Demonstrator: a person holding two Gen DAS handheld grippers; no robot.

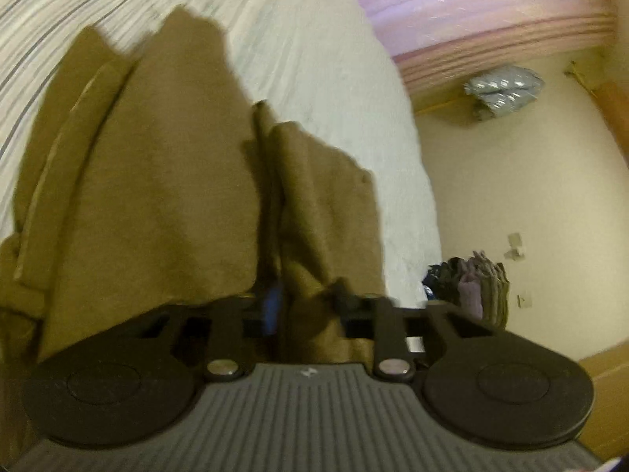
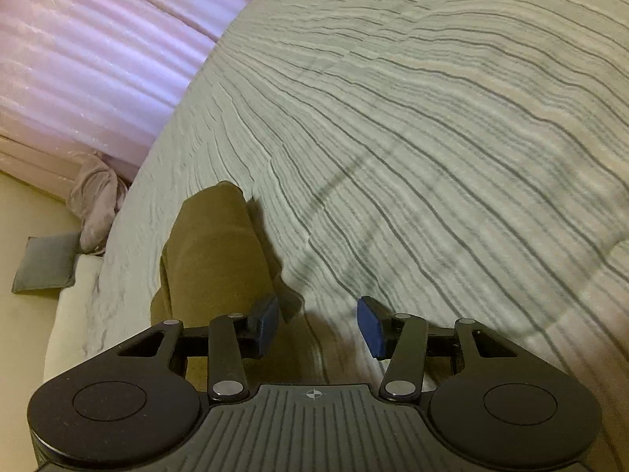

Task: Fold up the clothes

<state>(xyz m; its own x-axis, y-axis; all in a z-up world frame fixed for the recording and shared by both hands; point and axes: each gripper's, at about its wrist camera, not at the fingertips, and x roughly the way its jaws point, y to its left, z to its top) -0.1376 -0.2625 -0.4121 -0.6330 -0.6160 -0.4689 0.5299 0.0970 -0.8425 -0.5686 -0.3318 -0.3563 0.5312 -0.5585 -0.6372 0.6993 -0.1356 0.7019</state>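
An olive-brown garment (image 1: 157, 181) lies partly folded on the striped white bed cover (image 1: 314, 59). My left gripper (image 1: 310, 299) is shut on a bunched fold of the garment, which drapes over and hides most of its fingers; the view is motion-blurred. In the right wrist view a folded end of the same garment (image 2: 216, 259) lies at the bed's left side. My right gripper (image 2: 318, 322) is open and empty just above the cover, its left blue pad (image 2: 267, 316) over the garment's edge.
The bed edge runs beside a cream floor (image 1: 530, 196). A pile of folded clothes (image 1: 475, 291) and a silver bag (image 1: 507, 86) lie on the floor. Pink curtains (image 2: 86, 59), a grey cushion (image 2: 47, 263) and a pink bundle (image 2: 98, 208) lie left of the bed.
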